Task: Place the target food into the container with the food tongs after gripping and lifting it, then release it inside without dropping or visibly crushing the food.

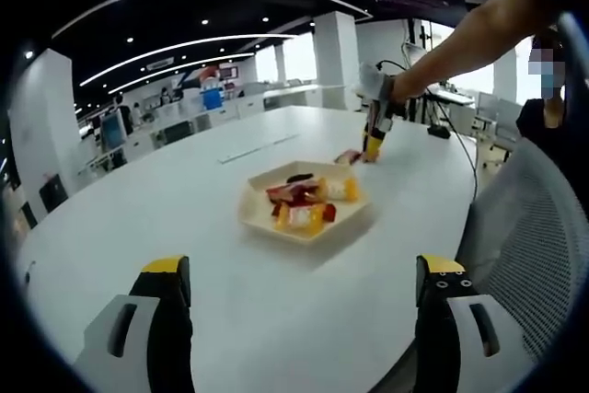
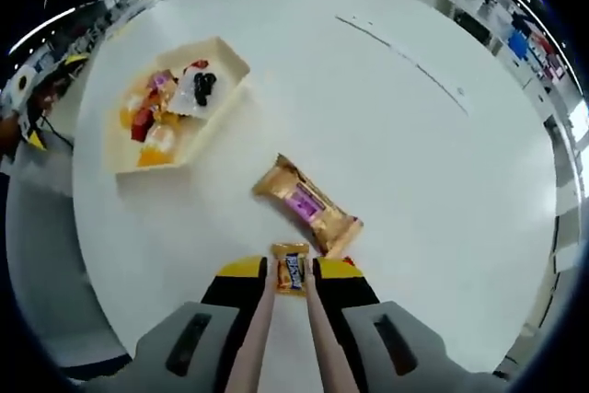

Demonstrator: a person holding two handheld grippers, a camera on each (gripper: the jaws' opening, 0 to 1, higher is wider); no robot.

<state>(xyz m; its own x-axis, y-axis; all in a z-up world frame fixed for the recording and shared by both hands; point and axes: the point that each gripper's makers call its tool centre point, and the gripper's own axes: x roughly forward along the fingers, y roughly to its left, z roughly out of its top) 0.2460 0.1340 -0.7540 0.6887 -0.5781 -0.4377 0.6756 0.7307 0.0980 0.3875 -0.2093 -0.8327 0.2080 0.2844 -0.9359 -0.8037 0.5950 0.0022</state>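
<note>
My right gripper (image 2: 292, 275) has the food tongs' tips pinched on a small orange snack packet (image 2: 292, 271), right at the desk (image 2: 442, 181) surface. Just beside it lies a bigger gold-wrapped bar (image 2: 308, 206), long axis running diagonal, so I'd guess lifting straight up avoids nudging it. The tray (image 2: 225, 62) (cream, angular, already holding a pile of wrapped snacks) sits well apart, further along the desk and to the left of where I'm pointing, so that's the way the carry goes. My left gripper (image 1: 304, 292) hangs spread wide with nothing in it, facing the tray from the other side and nearer to it.
</note>
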